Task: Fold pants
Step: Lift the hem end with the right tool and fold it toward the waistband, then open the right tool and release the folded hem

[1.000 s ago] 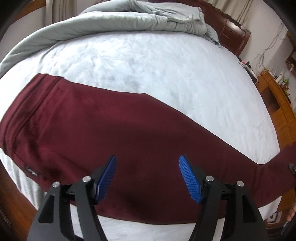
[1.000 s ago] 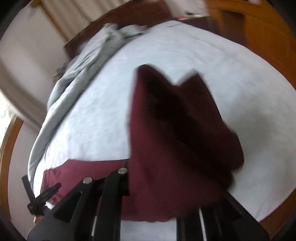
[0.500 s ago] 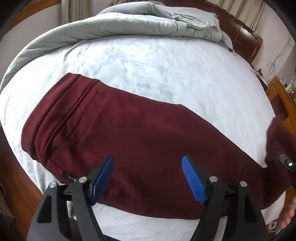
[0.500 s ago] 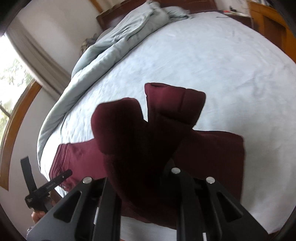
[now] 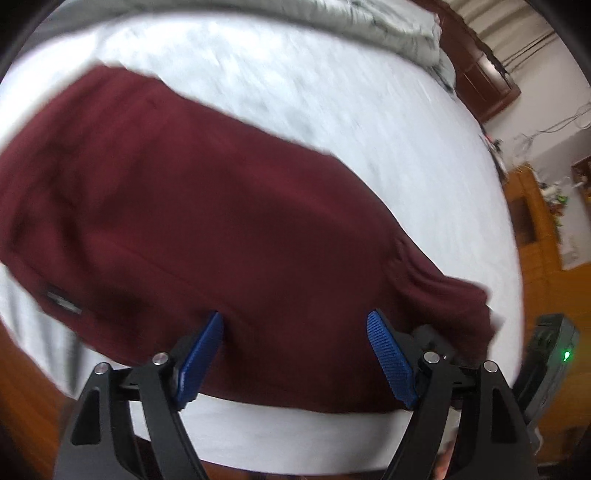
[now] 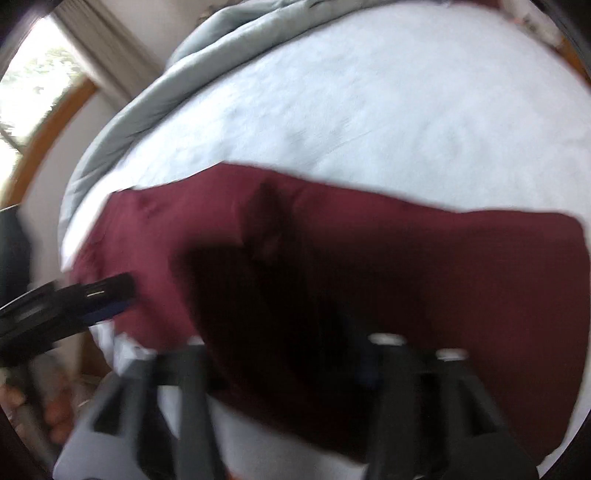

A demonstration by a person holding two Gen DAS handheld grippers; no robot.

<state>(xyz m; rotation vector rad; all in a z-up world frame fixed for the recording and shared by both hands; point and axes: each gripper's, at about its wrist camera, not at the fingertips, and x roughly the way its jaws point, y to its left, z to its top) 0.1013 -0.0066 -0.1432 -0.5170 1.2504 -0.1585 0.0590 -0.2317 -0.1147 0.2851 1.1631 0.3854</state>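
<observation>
Dark red pants (image 5: pixel 221 221) lie on a white bed, waistband at the left, folded back on themselves at the right. My left gripper (image 5: pixel 295 354) is open, its blue pads (image 5: pixel 388 358) just above the pants' near edge. In the right wrist view the pants (image 6: pixel 443 258) span the bed, and the leg end (image 6: pixel 266 295) hangs bunched from my right gripper (image 6: pixel 288 369), which is shut on it. The left gripper (image 6: pixel 92 295) shows at the left of that view. Both views are blurred.
The white bed sheet (image 5: pixel 332 92) has a grey duvet (image 5: pixel 332 22) bunched at its far end. A dark wooden headboard (image 5: pixel 480 74) and wooden furniture (image 5: pixel 535 229) stand at the right. A window (image 6: pixel 29 81) is at the left in the right wrist view.
The right gripper has carried the leg end leftward over the pants toward the waistband, so the pants now look doubled. The left gripper has moved closer to the pants' near edge.
</observation>
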